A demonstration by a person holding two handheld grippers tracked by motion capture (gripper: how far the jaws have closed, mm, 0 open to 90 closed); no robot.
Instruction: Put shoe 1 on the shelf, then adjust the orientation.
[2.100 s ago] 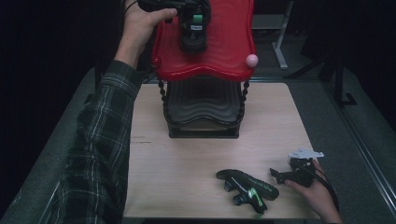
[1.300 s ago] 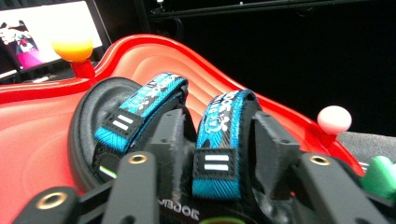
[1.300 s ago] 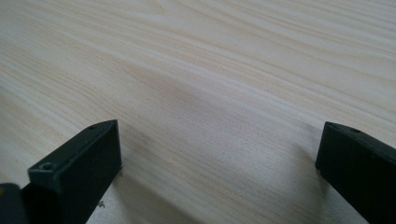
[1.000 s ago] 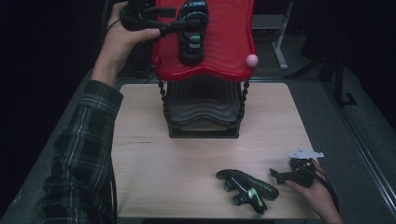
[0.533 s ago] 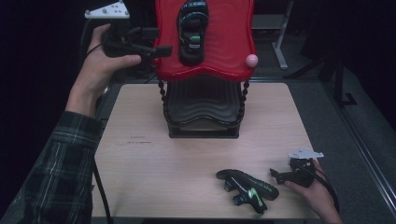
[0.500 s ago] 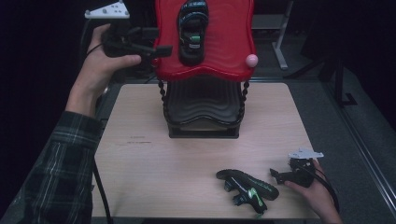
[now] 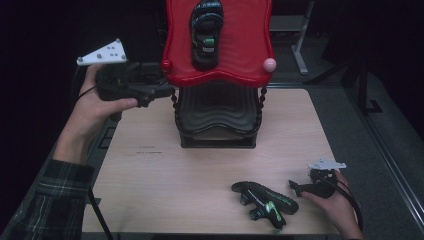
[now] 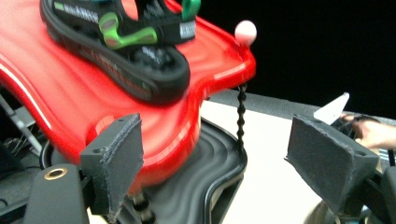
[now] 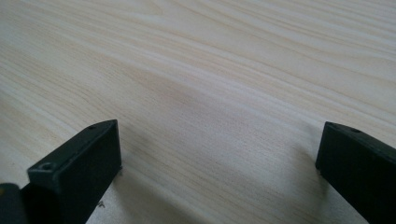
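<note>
Pale wooden table [image 7: 150, 170] holds one sandal [image 7: 265, 201] (another tops the red rack [image 7: 235, 55]); both grippers' fingers gape empty

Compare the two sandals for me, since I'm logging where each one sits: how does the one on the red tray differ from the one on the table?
The sandal on the red tray sits raised on the top tier, pointing away from the person; the sandal on the table lies low on the wooden tabletop, angled diagonally. The first rests upright on its sole; the second seems tipped sideways. The left gripper is beside the first, the right gripper beside the second. Both are black with green accents.
</note>
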